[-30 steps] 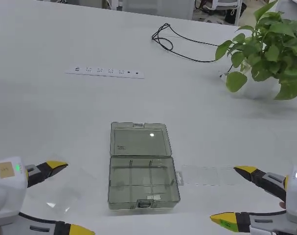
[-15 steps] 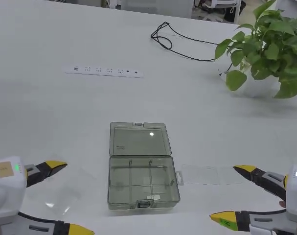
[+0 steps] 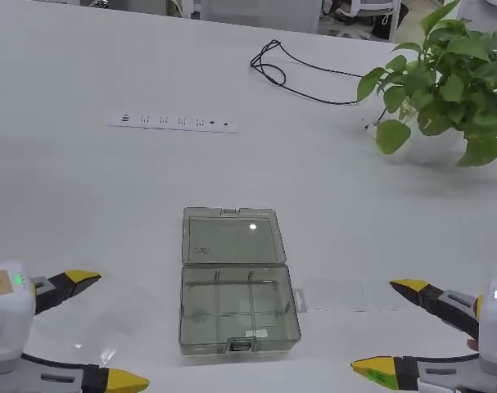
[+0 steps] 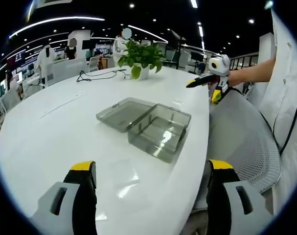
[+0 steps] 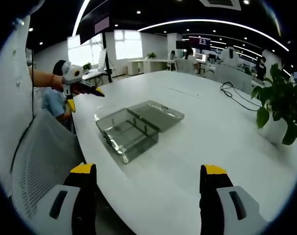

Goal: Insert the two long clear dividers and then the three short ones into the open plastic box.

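Smoke-grey clear plastic box (image 3: 230,239) lies lid-open on the white table (image 3: 109,188) between the left gripper (image 3: 117,329) and right gripper (image 3: 376,327), both spread wide and empty.

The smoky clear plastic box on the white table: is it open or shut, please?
Open: its lid lies folded back on the white table behind the base.

White left gripper (image 3: 119,329), white right gripper (image 3: 376,326), black jaws (yellow tips)
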Demonstrator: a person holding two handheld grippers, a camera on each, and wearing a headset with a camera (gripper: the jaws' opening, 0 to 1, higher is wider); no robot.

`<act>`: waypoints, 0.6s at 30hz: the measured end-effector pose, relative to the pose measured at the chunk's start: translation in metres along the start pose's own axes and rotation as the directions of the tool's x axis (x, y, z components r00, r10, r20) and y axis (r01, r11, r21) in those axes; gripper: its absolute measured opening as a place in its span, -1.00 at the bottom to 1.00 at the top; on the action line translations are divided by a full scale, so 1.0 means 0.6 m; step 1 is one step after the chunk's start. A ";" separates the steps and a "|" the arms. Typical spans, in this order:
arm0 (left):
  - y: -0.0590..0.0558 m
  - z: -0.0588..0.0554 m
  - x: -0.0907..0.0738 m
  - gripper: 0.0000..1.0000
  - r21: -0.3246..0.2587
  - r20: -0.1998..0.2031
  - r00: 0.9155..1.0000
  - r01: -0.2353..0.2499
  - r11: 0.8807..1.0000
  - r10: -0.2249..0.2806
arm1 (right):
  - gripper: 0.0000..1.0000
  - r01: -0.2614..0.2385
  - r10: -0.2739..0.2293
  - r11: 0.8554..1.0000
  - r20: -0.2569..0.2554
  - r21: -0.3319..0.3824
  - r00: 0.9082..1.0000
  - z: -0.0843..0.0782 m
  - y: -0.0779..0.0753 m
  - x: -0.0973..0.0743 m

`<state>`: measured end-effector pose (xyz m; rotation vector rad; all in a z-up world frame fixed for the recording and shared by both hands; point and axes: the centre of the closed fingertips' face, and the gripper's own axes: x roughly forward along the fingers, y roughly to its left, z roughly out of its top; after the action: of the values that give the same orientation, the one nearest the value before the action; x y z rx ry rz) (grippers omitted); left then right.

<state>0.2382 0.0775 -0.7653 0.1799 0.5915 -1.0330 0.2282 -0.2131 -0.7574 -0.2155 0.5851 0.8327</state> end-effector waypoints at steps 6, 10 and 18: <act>0.029 -0.003 -0.011 0.90 -0.040 -0.004 0.999 -0.050 0.998 0.049 | 0.75 -0.003 0.003 1.000 0.003 0.002 1.000 0.002 0.002 0.001; 0.050 -0.010 -0.019 0.82 -0.074 -0.025 0.996 -0.091 0.993 0.089 | 0.74 -0.005 0.005 1.000 0.002 0.003 1.000 0.003 0.003 0.002; 0.095 -0.033 -0.037 0.67 -0.127 -0.081 0.982 -0.181 0.975 0.171 | 0.73 -0.006 0.006 1.000 0.004 0.009 1.000 0.004 0.005 0.005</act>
<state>0.2705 0.1316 -0.7773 0.1474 0.6931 -0.8149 0.2287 -0.2082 -0.7569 -0.2043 0.5862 0.8361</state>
